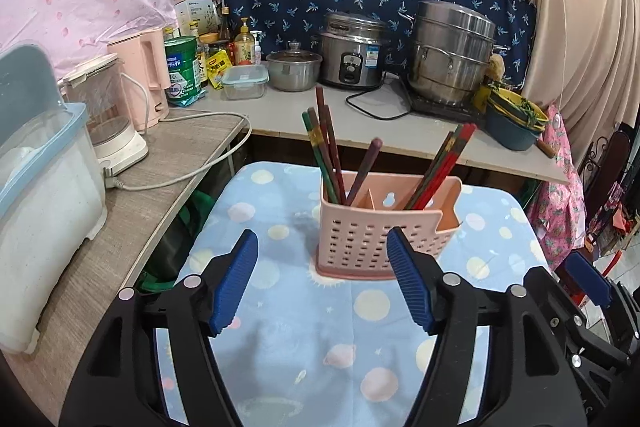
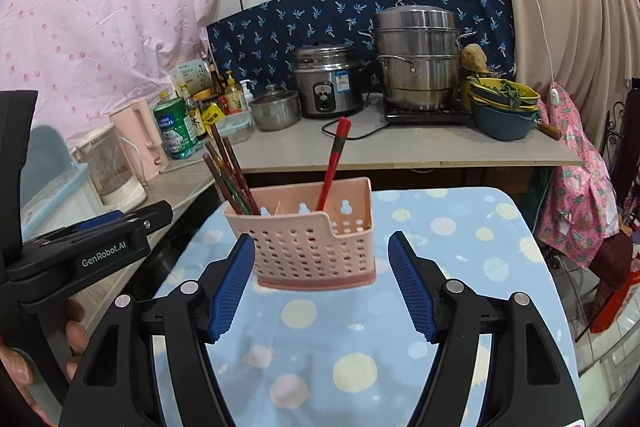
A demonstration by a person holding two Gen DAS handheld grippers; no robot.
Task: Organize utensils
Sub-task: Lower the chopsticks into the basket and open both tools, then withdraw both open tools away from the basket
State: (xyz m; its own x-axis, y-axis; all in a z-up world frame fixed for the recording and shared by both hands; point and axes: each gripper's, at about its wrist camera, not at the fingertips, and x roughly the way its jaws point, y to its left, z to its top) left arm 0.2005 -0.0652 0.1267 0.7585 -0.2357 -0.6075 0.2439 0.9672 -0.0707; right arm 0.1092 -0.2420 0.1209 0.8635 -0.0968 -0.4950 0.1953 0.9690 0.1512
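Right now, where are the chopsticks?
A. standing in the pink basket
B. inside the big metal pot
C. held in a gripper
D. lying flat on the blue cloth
A: the chopsticks stand upright in the pink basket on the blue cloth, and both grippers are open and empty.

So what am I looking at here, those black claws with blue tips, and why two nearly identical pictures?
There is no robot here: a person holds a two-finger clamp in each hand, each carrying its own camera. One picture looks along the left gripper, the other along the right gripper. Both are open and hold nothing. On the blue planet-print cloth stands a pink utensil basket with dark chopsticks in one end and red chopsticks in the other. Pots sit on the counter behind.
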